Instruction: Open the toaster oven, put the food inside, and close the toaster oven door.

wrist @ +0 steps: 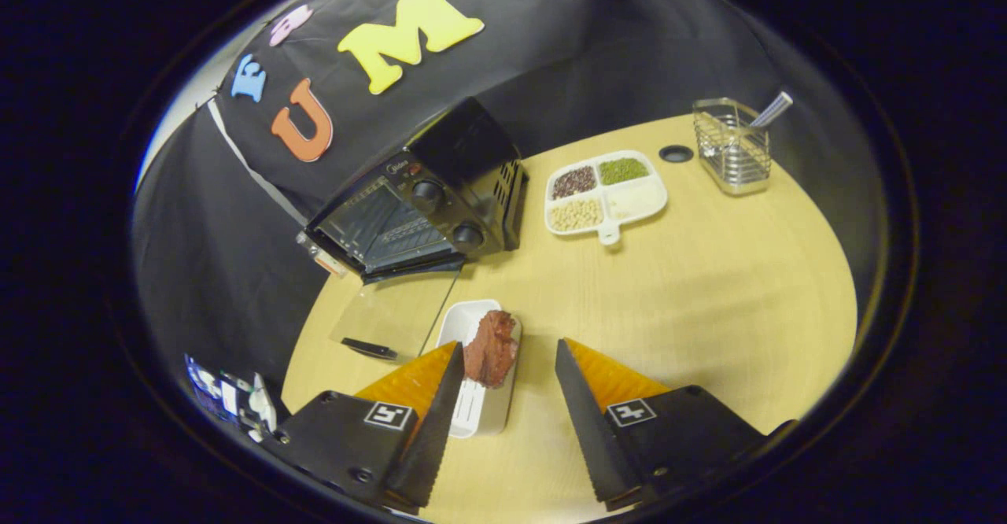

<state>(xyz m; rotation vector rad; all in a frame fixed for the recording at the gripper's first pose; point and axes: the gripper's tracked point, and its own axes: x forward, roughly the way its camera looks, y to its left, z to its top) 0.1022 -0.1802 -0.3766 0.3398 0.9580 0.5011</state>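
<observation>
Toaster oven (425, 201) door (393, 315) lies open on the bench (692, 288). We see the tool (507, 367) released, food (490, 347) between its fingers

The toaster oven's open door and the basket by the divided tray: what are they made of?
The black toaster oven's flat, lowered door looks like clear glass: the table shows through it. The basket looks like shiny metal wire, probably chromed. The gripper's jaws are open, touching neither.
</observation>
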